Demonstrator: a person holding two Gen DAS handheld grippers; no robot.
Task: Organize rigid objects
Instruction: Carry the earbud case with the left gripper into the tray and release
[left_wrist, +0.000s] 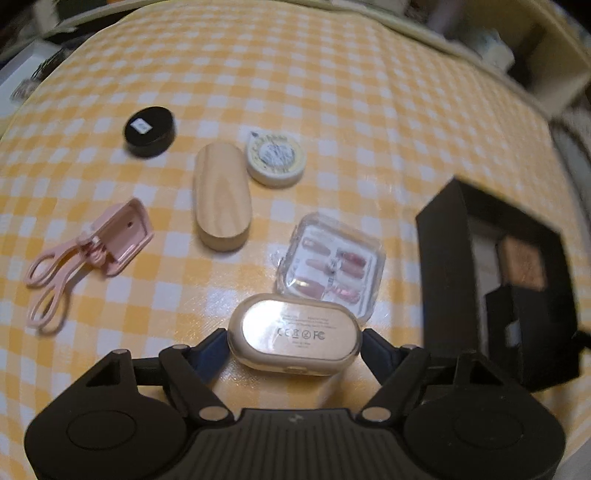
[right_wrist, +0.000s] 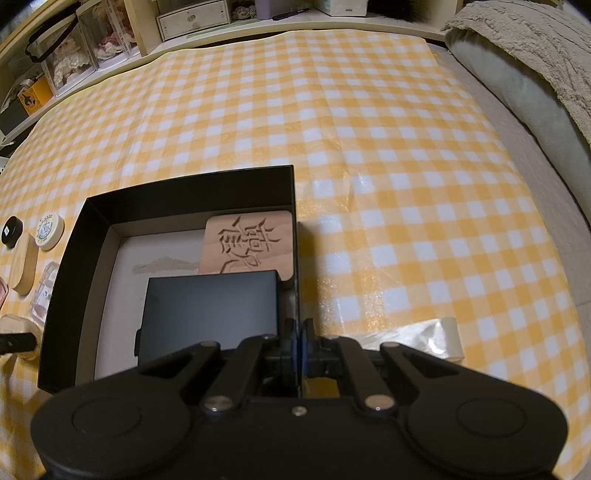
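Right gripper is pinched tight on the right wall of the black box, carved wooden tile inside just ahead of its fingers. Left gripper has the beige earbud case between its fingers; can't tell if they're squeezing it. Nail set sits just beyond.
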